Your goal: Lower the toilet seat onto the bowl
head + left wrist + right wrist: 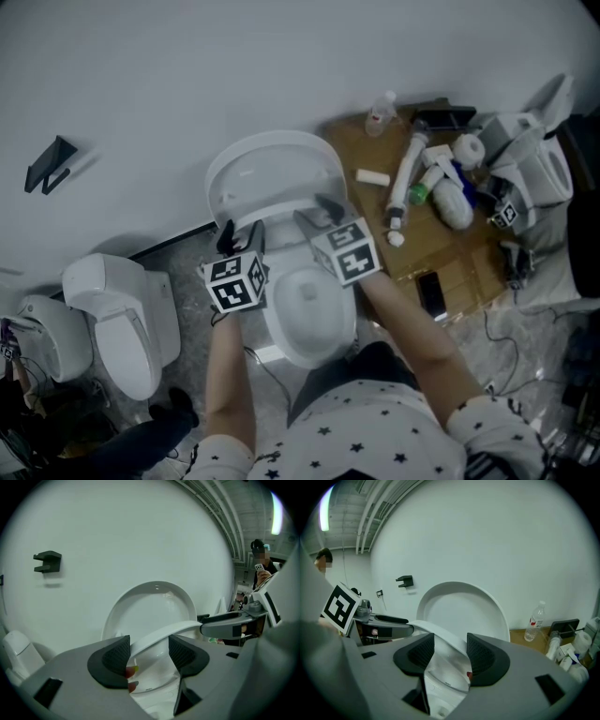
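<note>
Left claw (149, 649): jaws pinched on the left rim of the toilet seat (161, 634), which crosses between them.
Toilet seat: part-way down and tilted, clear of the upright lid (272, 164), not yet on the bowl (309, 356).
Right claw (450, 651): closed on the seat's right rim.
Progress: I judge it roughly half done; I have the last swing down and the release left.

White toilet seat (159, 633) sits tilted, halfway down, between the upright lid (272, 164) and the open bowl (309, 314).
</note>
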Demonstrator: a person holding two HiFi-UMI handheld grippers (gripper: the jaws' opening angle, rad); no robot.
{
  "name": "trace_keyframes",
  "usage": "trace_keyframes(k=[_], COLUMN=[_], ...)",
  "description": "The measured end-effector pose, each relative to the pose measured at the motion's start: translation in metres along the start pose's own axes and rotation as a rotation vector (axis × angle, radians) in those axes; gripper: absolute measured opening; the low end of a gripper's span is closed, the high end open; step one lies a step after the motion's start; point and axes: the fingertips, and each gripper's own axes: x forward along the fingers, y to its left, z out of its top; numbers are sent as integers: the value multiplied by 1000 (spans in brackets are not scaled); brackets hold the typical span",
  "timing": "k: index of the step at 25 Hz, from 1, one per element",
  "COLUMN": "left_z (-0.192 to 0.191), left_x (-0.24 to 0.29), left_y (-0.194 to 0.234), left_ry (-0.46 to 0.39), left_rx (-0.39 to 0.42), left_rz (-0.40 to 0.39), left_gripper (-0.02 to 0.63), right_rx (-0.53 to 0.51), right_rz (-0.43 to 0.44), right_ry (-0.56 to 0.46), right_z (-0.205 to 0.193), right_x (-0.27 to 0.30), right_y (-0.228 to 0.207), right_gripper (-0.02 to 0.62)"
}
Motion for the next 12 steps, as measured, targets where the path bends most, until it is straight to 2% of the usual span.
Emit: trace_keyframes(k=[12], left_z=[-13], left_x=[-21], left_y=[-8], left_ry=[-3], left_rx=[6], left_rz=[1], left_gripper=[259], right_rx=[-13], right_rz=[7], right_ry=[6], right_z=[-13], right_x=[-19], right_y=[13], right_gripper=[213])
